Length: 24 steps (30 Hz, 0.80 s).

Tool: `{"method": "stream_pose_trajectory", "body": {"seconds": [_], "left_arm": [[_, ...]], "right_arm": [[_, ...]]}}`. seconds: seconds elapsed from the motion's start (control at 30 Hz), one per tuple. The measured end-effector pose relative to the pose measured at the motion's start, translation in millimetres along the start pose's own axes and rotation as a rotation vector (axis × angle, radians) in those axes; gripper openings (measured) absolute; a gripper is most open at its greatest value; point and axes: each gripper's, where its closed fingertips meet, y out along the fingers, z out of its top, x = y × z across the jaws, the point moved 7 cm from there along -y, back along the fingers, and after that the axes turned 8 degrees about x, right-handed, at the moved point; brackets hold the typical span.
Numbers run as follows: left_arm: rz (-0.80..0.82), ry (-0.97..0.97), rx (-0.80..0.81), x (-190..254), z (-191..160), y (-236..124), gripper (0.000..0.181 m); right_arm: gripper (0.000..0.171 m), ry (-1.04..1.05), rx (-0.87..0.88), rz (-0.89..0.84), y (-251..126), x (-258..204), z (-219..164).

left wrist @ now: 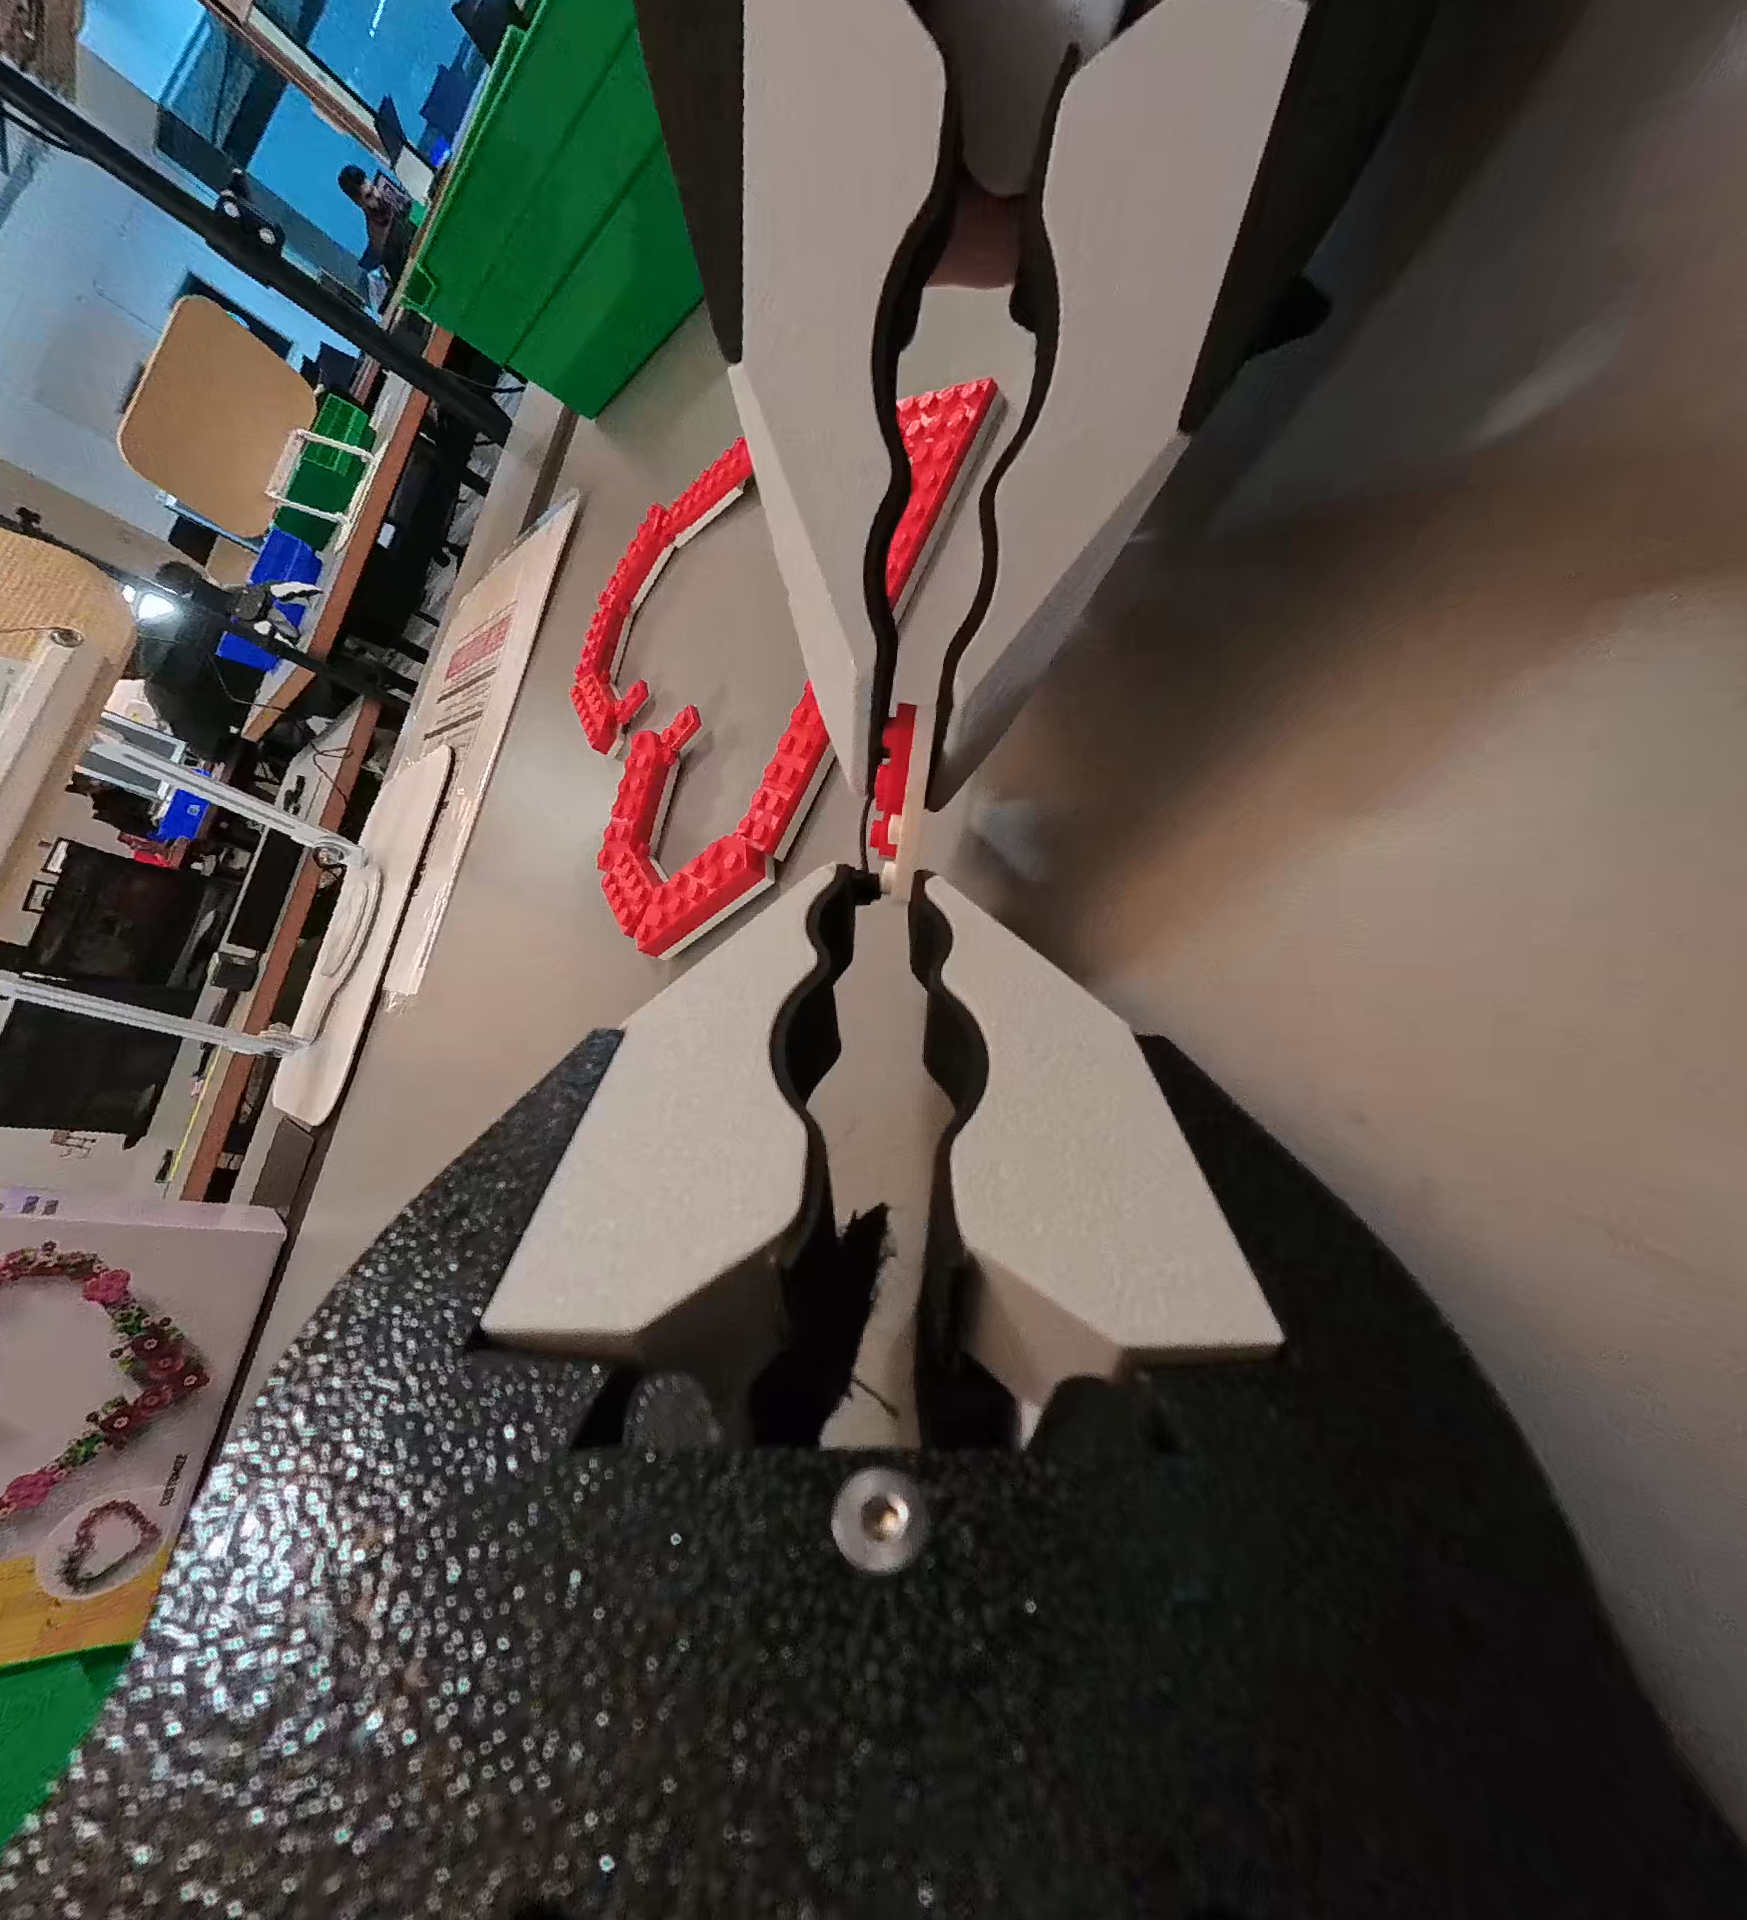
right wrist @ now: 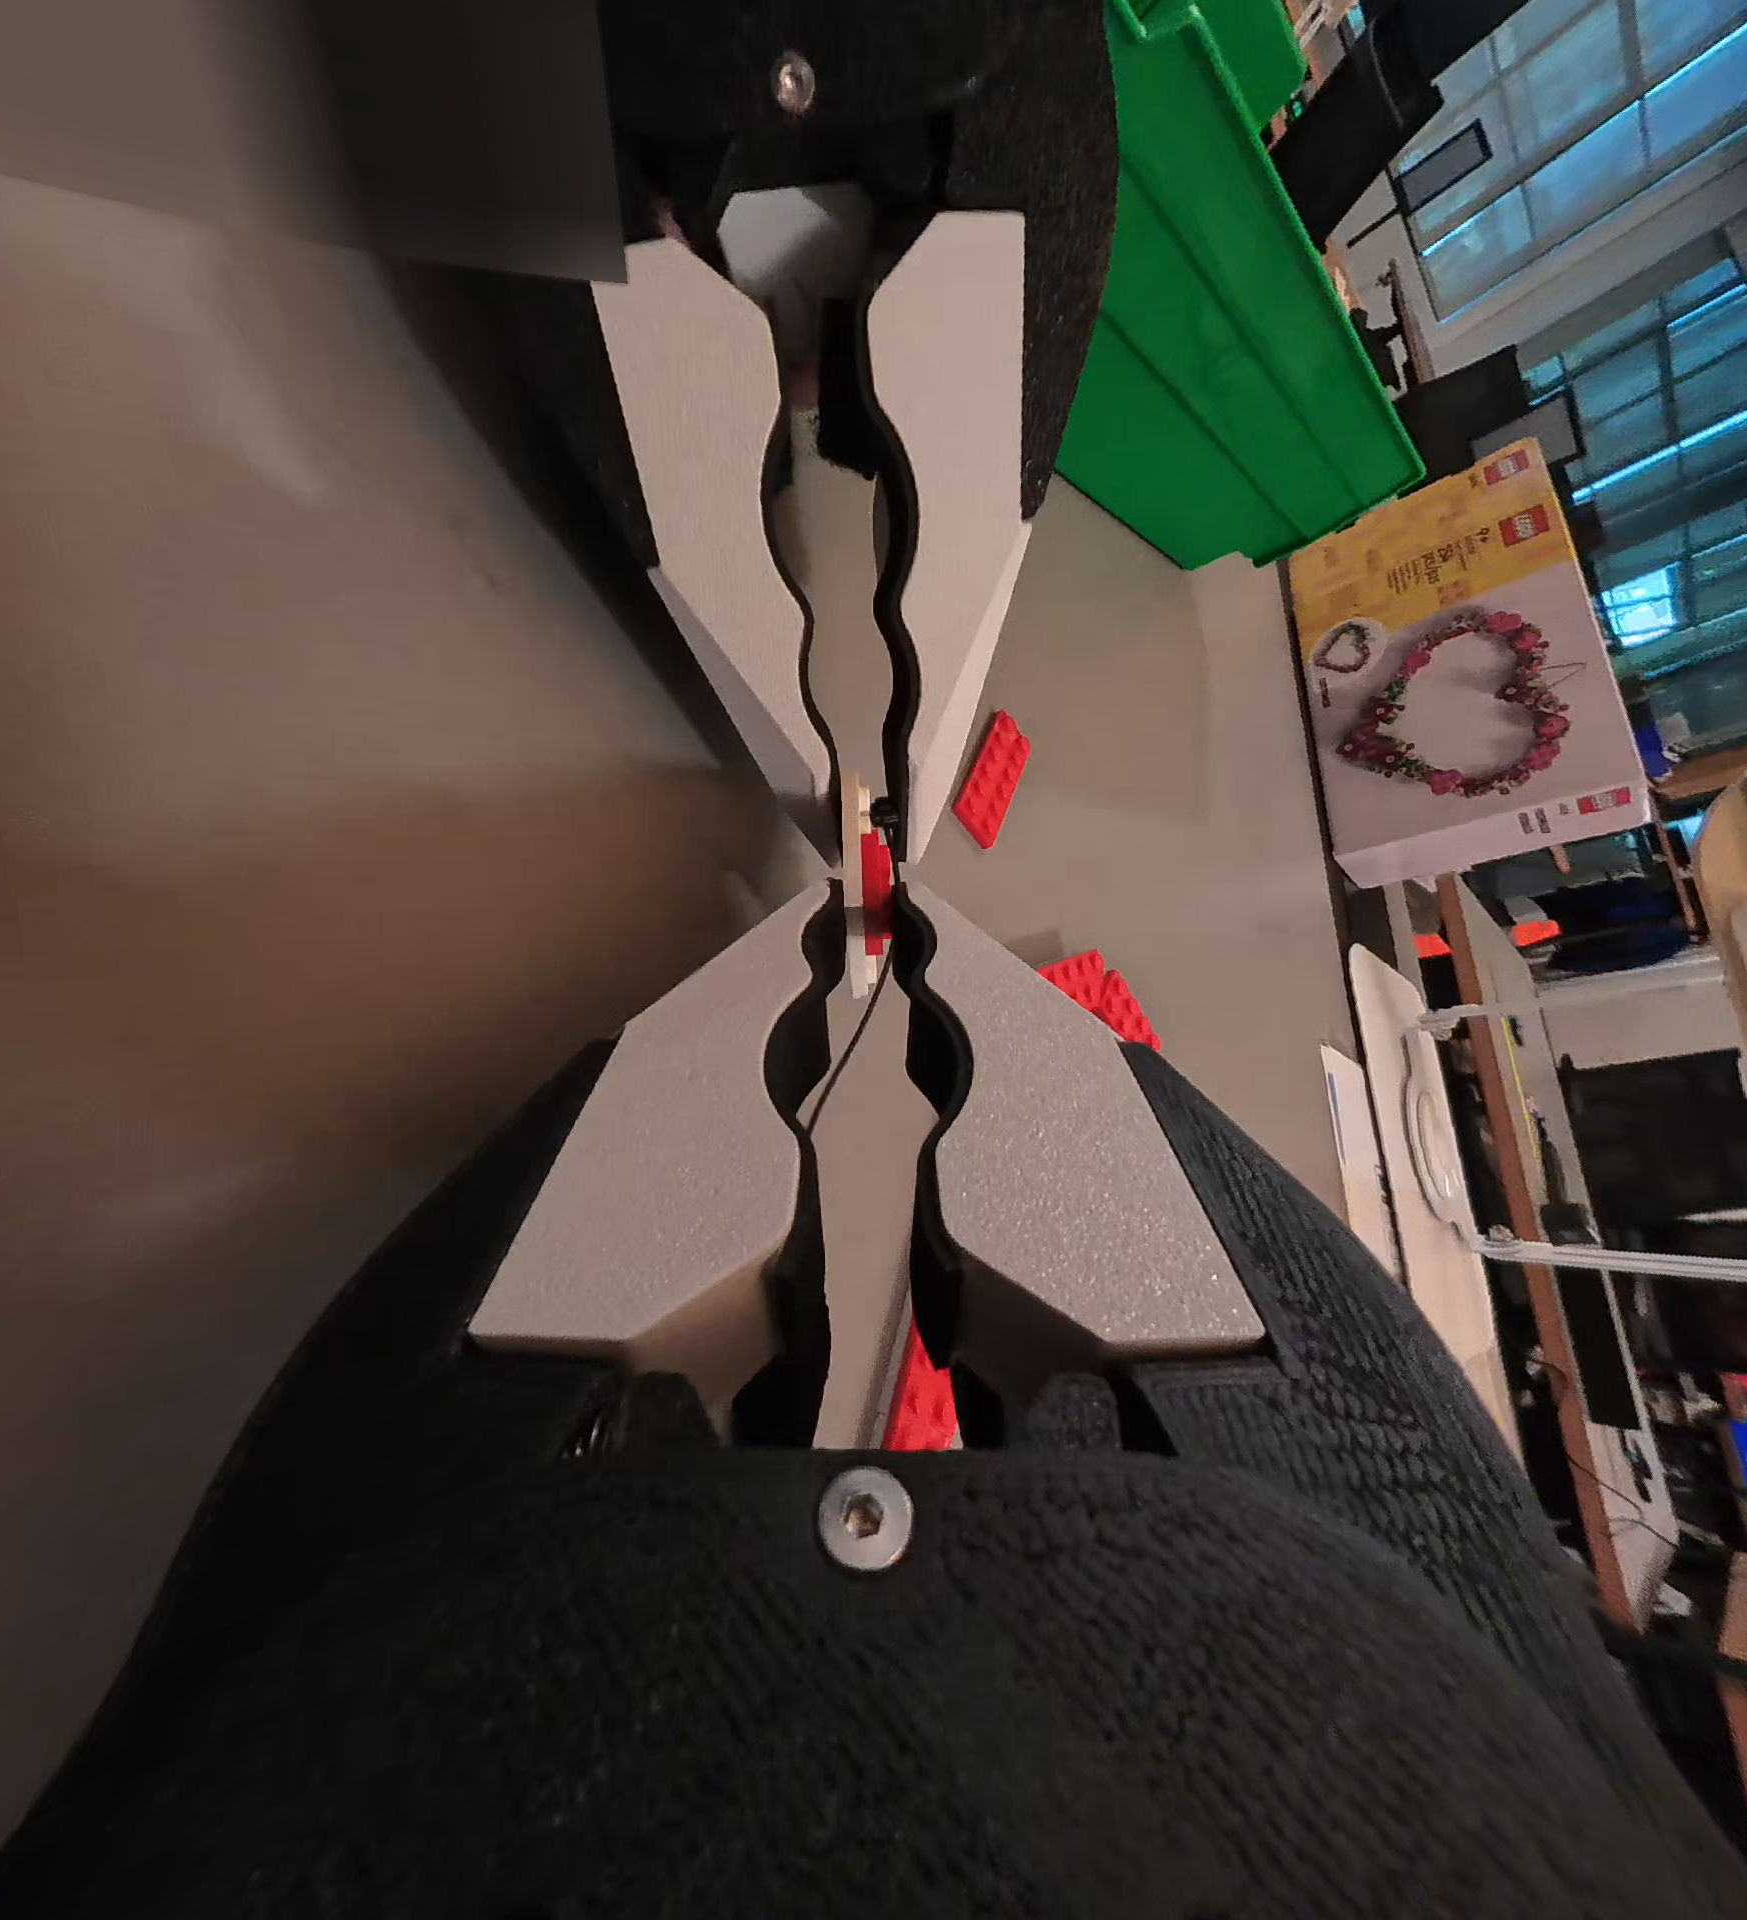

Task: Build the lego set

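A small red-and-white lego piece (left wrist: 895,805) is held edge-on in mid-air above the table (left wrist: 1368,831), between two grippers meeting tip to tip. The left gripper (left wrist: 879,883) is clenched on its near end; the right gripper (left wrist: 900,769), coming from the opposite side, is clamped on its far end. In the right wrist view the same piece (right wrist: 871,894) shows as a thin white plate with red on one face, and a fine black thread-like strand (right wrist: 848,1049) hangs from it; what that strand is cannot be made out. Most of the piece is hidden by the fingertips, so its stud count and full outline are unreadable.

The fingers (left wrist: 703,1174) are matt grey wedges with wavy black inner edges, set in grainy black bodies.

On the table behind lies a partly built heart-shaped frame (left wrist: 661,790) of red studded plates on white. A loose red plate (right wrist: 991,781) lies separately. Further out stand green bins (right wrist: 1233,343) and the set's box (right wrist: 1461,665), picturing a flowered heart. The near table surface is blurred.
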Motion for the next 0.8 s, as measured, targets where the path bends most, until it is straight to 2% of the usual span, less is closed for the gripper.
{"method": "stream_pose_trajectory", "body": {"seconds": [0.8], "left_arm": [[0.016,0.002,-0.013,0.3,0.9,2.3,0.009]], "right_arm": [[0.006,0.006,0.053,0.023,-0.4,1.2,-1.4]]}}
